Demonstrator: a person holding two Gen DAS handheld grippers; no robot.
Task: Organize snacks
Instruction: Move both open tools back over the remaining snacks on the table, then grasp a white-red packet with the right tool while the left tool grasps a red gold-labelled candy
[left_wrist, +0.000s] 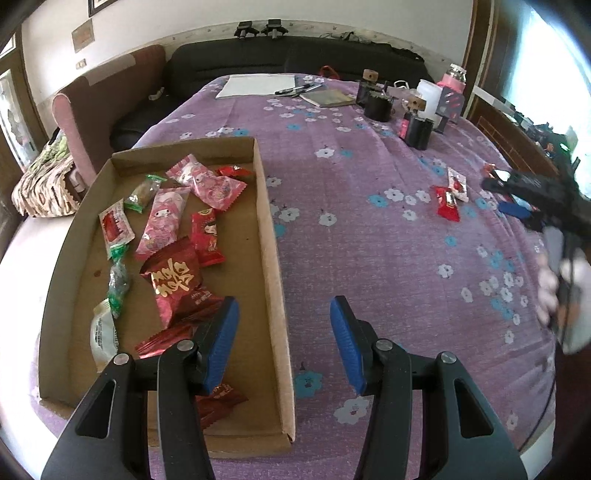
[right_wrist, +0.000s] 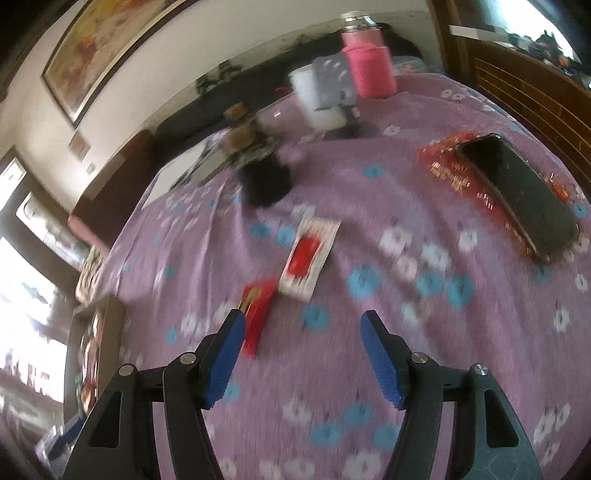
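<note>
The left hand-held gripper (left_wrist: 282, 341) is hanging part open and empty, straddling the right wall of the cardboard tray (left_wrist: 271, 258) already holding most snacks. The right hand-held gripper (right_wrist: 303, 354), also open and empty, is sitting nearer the two loose packets: the red packet (right_wrist: 258, 314), long axis running up-right, is lying against its left finger, the white-and-red packet (right_wrist: 310, 254) just beyond. Only the left view is showing the tray's contents; only the right view is showing a phone (right_wrist: 517, 192) at upper right.

Table under purple floral cloth (left_wrist: 369, 236), cardboard tray (left_wrist: 271, 258) at its left edge, two red snack packets (left_wrist: 452, 195) toward the right edge, notebook (left_wrist: 327, 98), pens and jars along the far edge
</note>
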